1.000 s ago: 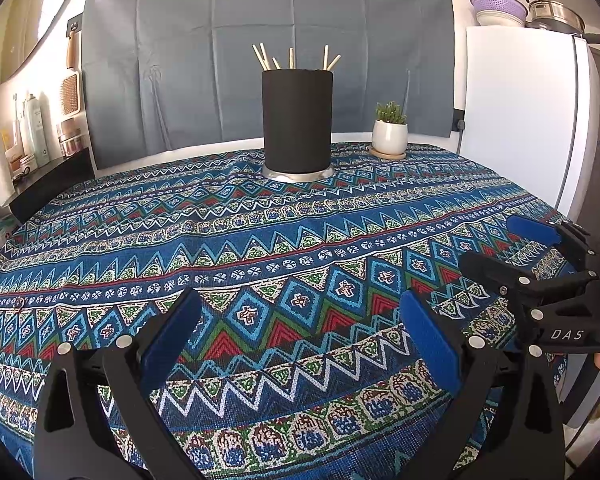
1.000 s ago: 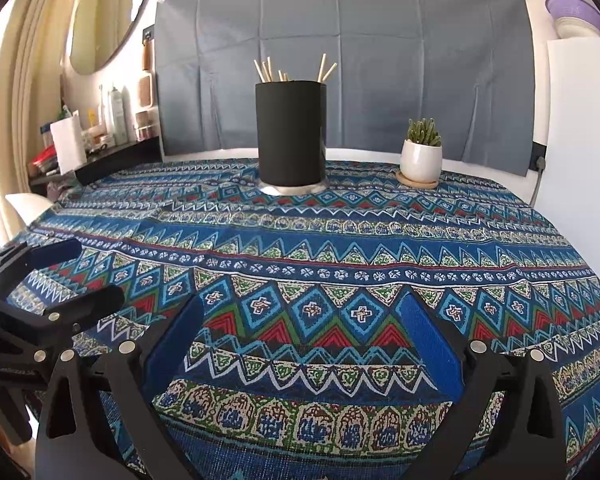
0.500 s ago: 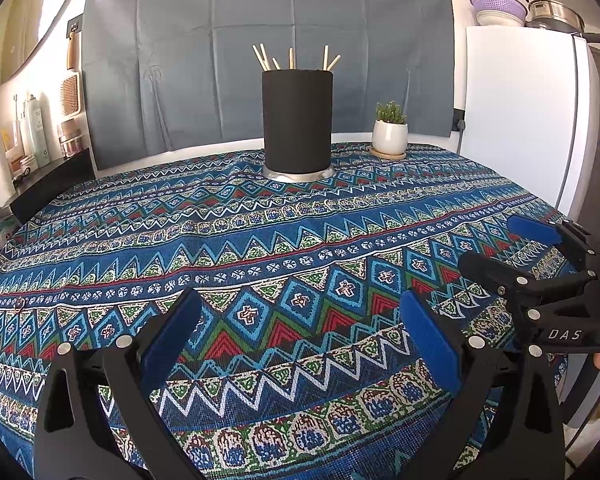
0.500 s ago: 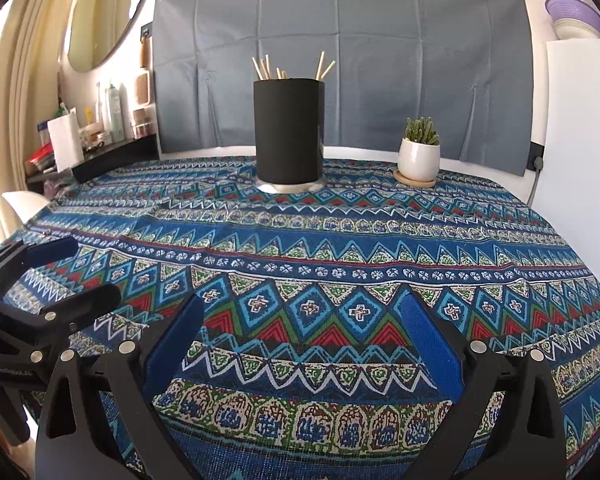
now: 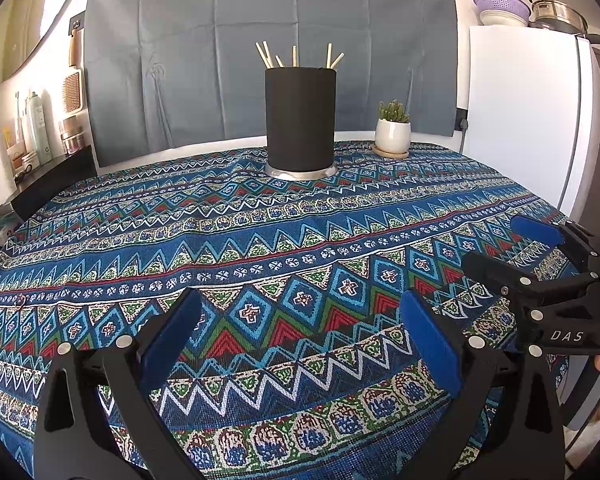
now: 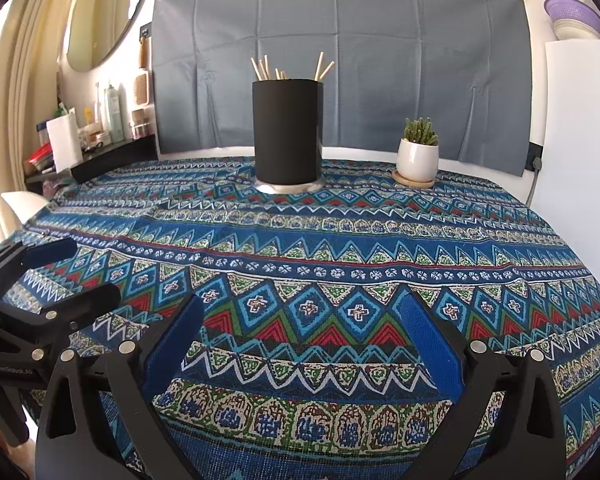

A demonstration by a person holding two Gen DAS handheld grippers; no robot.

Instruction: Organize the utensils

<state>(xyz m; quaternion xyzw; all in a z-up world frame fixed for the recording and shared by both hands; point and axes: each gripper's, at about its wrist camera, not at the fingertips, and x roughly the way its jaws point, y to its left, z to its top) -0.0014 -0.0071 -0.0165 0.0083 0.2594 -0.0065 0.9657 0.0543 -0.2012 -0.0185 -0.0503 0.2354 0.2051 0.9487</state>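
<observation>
A tall black cylindrical holder stands on a metal base at the far middle of the table, and several wooden utensil ends stick out of its top. My left gripper hovers open over the near edge of the patterned cloth, nothing between its blue pads. My right gripper is likewise open and empty near the front edge. Each gripper shows in the other's view: the right gripper at the right, the left gripper at the left.
A blue patterned tablecloth covers the round table. A small succulent in a white pot stands right of the holder. A white fridge is at the right, and a shelf with bottles at the left.
The right wrist view has shifted slightly, with the holder sitting a little lower and to the left. The left gripper holds almost still.
</observation>
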